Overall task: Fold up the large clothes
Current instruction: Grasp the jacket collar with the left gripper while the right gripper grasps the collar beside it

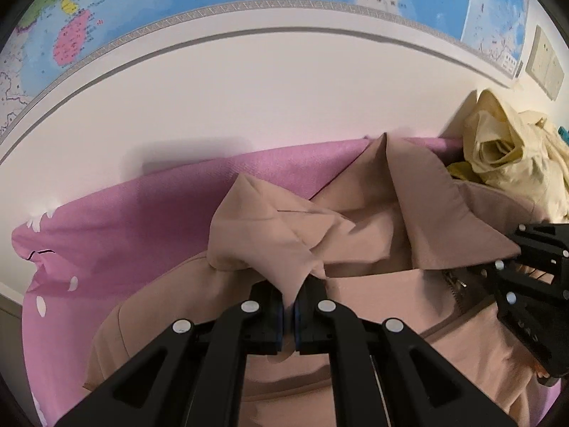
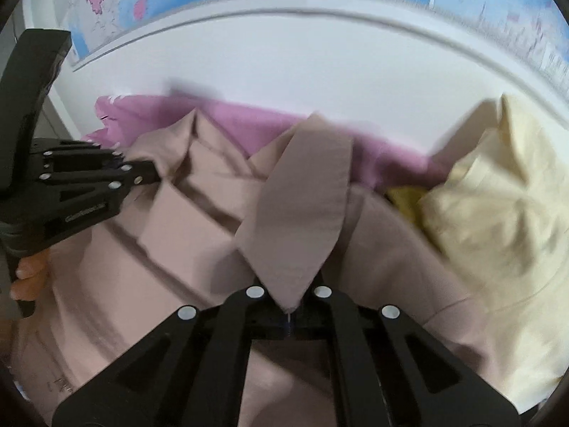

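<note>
Two grippers lift the collar end of a tan jacket [image 1: 373, 235] over a pink sheet [image 1: 142, 213]. The left gripper [image 1: 291, 315] has its fingers pressed together on a bunched fold of collar rising toward 12 o'clock in its own view. The right gripper [image 2: 290, 315] pinches a flat, pointed flap of the same jacket the same way. Most of the jacket lies spread on the sheet at 6 o'clock, below both grippers.

The risks, as a judgement: each grip holds only a thin edge of cloth, so a sharp tug could pull the fabric out from between the fingers. The left bite is crumpled, not flat, and may set a crooked crease. A cream garment [image 2: 498, 213] is heaped at 3 o'clock, touching or just beside the jacket's edge; a wide sweep to that side could drag it along. The open zipper [image 1: 458, 284], at 3 o'clock in the left view, could snag.

Much stays unseen. The right view is blurred by motion, so the flap's edges are soft. The jacket's sleeves and hem are cut off below the frames. Whether the sheet covers a bed or a table cannot be told. A map [image 1: 213, 3] fills the wall from 10 to 2 o'clock, its print unreadable.
</note>
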